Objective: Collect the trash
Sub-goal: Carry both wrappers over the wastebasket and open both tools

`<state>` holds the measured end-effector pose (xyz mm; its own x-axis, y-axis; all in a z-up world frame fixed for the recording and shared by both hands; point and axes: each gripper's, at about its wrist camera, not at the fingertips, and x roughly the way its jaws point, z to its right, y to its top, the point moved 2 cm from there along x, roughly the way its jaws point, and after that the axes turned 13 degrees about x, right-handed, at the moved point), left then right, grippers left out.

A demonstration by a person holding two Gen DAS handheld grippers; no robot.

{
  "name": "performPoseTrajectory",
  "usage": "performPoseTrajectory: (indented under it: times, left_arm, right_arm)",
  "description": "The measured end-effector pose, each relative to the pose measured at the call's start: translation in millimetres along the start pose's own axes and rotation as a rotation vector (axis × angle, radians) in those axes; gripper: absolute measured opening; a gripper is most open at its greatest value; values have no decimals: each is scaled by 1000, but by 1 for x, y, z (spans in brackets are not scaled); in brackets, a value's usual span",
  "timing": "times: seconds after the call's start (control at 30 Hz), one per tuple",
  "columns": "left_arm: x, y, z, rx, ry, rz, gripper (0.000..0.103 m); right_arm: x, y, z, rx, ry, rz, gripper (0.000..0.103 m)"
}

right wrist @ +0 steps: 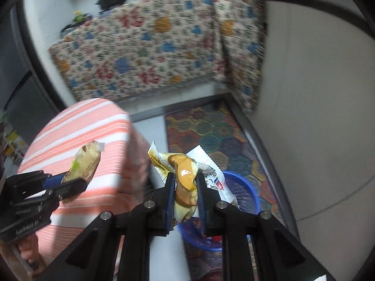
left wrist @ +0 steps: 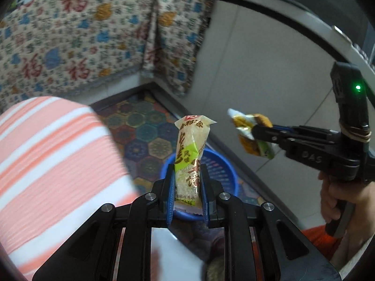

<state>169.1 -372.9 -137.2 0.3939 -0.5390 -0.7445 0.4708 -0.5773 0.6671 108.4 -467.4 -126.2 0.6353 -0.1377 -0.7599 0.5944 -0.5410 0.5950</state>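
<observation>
Left gripper [left wrist: 186, 182] clamps the rice-cracker packet [left wrist: 191, 154]; right gripper [right wrist: 185, 187] pinches crumpled snack wrappers [right wrist: 185, 171].
You hold both above the blue basket [left wrist: 225, 171] on the floor mat, ready for dropping.

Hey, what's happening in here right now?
A person is collecting trash with a handheld gripper in each hand. The left gripper is clamped on a yellow-green snack wrapper, and the right gripper is shut on a bunch of crumpled wrappers. Both are held above a blue basket on the floor, nothing dropped in yet.
</observation>
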Motion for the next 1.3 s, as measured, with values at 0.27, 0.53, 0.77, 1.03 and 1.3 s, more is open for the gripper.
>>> performPoseTrajectory:
  times: [0.27, 0.53, 0.77, 1.03, 1.3]
  left_arm:
    - [61, -3, 29, 13, -6, -53, 18]
    - [101, -16, 38, 16, 6, -96, 18]
    - [131, -20, 38, -4, 15, -118, 18]
    - [152, -22, 41, 9, 17, -129, 19]
    - [176, -25, 43, 43, 29, -131, 58]
  right_arm:
    - [36, -9, 67, 113, -20, -48, 18]
    - [72, -18, 100, 178, -12, -132, 18]
    - [85, -18, 117, 225, 6, -151, 18]
    - [103, -14, 122, 228, 2, -164, 19]
    - [122, -8, 129, 266, 18, -162, 36]
